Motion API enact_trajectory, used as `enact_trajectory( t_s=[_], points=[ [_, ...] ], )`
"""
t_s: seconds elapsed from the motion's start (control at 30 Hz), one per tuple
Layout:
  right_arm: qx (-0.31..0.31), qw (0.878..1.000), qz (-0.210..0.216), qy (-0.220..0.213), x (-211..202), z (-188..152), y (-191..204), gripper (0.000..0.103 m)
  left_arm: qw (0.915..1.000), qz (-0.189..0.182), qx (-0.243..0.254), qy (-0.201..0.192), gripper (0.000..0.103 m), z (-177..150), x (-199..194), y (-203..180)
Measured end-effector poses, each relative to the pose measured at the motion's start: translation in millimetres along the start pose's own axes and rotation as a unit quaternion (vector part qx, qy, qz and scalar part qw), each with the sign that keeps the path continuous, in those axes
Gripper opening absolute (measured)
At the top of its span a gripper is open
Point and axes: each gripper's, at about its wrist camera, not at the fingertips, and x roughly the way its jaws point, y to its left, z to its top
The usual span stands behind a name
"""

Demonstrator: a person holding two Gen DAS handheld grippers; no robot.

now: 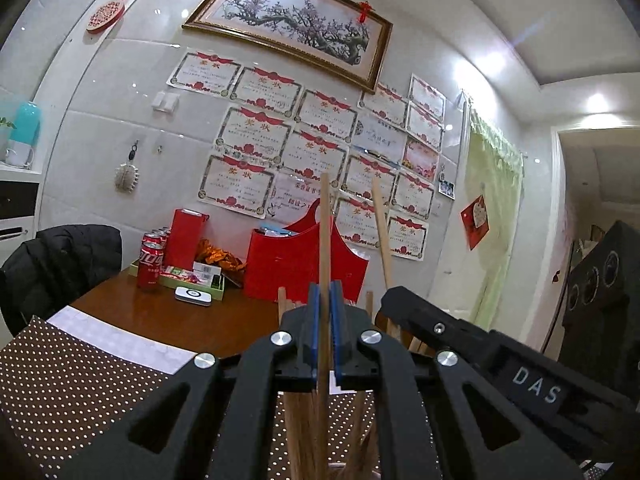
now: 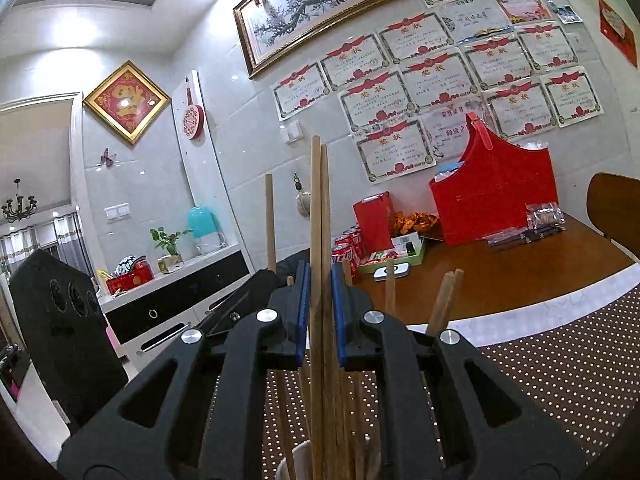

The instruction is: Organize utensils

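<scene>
white cup holds upright wooden chopsticks.

White tiled wall bears certificates above wooden table.

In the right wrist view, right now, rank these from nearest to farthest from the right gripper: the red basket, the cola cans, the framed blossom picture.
Measured from the right gripper:
1. Cola cans, on the table just ahead, slightly right.
2. Red basket, farther back on the table, to the right.
3. Framed blossom picture, high on the wall behind.
</scene>
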Motion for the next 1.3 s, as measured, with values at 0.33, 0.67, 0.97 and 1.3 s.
enact_trajectory(
  t_s=[0.33, 0.67, 0.97, 1.3],
  points=[
    [0.003, 1.000, -0.007, 0.011, -0.2, -13.8, -4.9, 0.012, 0.9997, 0.010, 0.012, 0.018, 0.006, -11.9, 0.3, 3.7],
    [0.005, 1.000, -0.014, -0.015, -31.0, -6.3, 3.9, 0.094, 0.9996, 0.011, 0.015, 0.022, 0.059, -1.7, -22.7, 3.1],
    [0.004, 0.999, -0.045, -0.020, -72.9, 19.7, 16.8, 0.097, 0.9976, 0.052, 0.045, 0.013, 0.087, 30.6, -72.9, -21.0],
    [0.000, 0.997, -0.071, 0.041, -126.4, 22.7, 37.8, 0.097, 0.9850, 0.133, 0.082, 0.073, 0.090, 47.8, -138.4, -50.9]
  ],
)
